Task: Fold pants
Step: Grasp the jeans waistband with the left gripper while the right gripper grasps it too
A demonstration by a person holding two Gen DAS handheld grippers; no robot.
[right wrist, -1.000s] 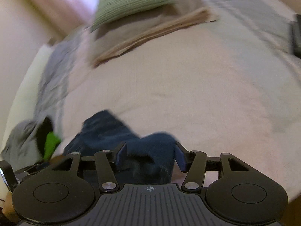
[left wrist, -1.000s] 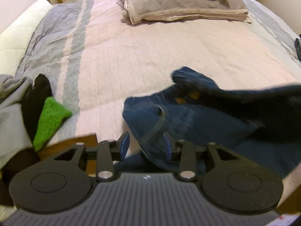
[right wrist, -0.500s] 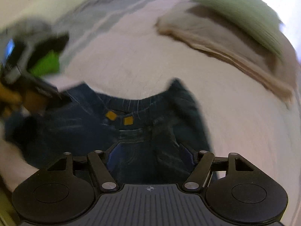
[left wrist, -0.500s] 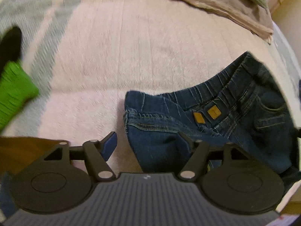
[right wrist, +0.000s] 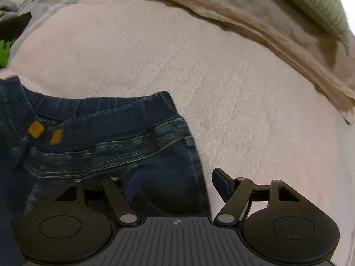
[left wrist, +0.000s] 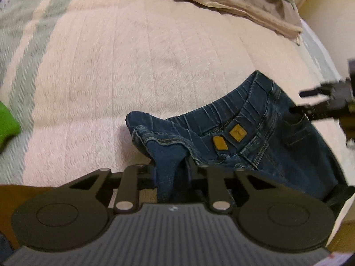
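Dark blue jeans (left wrist: 266, 155) lie on the bed, waistband away from me, with two yellow labels (left wrist: 237, 132) at the waist. My left gripper (left wrist: 170, 168) is closing, and its pads pinch a raised fold of denim at the waistband's left corner. In the right wrist view the jeans (right wrist: 111, 133) fill the lower left. My right gripper (right wrist: 176, 181) hangs low over their right side seam. Its jaws are wide and opening, the left finger over denim, the right finger (right wrist: 219, 184) over bare bedcover, pressing nothing. The right gripper (left wrist: 299, 102) also shows at the left wrist view's right edge.
A pink quilted bedcover (left wrist: 133, 66) with grey stripes on the left lies under everything. A folded beige blanket (right wrist: 266, 28) and a green pillow (right wrist: 321, 6) sit at the bed's head. Green cloth (left wrist: 6, 122) and dark clothes (right wrist: 13, 24) lie at the left.
The jeans came down from a bunched, lifted state and now lie spread on the bed. My left gripper opened, then shut on the waistband corner. My right gripper swung down to the right seam and widened.
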